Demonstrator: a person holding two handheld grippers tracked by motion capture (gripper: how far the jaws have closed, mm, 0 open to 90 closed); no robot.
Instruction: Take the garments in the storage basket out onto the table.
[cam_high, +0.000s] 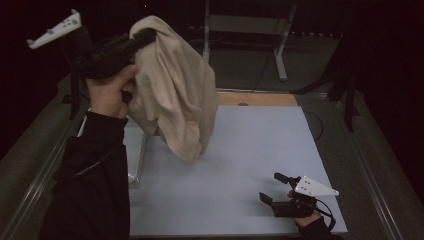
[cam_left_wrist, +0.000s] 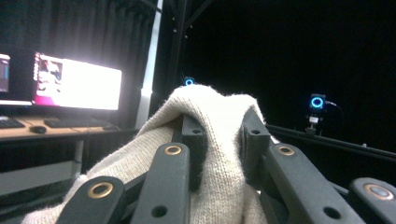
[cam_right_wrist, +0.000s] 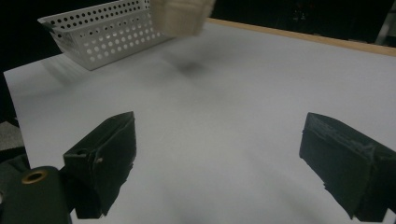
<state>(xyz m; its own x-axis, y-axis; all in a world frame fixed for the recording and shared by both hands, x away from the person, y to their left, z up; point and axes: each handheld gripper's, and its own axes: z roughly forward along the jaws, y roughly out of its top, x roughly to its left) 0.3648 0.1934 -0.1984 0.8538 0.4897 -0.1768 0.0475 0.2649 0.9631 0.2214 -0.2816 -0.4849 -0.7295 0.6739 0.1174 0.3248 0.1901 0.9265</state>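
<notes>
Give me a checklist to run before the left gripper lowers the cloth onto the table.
1. Left gripper clamped on the cloth: ok, the knit is bunched between its jaws in the left gripper view.
2. Cloth clear of the table: ok, its lower end hangs above the surface.
3. Right gripper free to help: ok, jaws wide apart, nothing between them, low over the near right of the table.
4. Landing spot free: ok, the sheet under and ahead of the cloth is bare.
5. Basket out of the way: cannot tell, it sits close beside the hanging cloth.
6. Cloth hanging flat: not ok, it droops in folds.
</notes>
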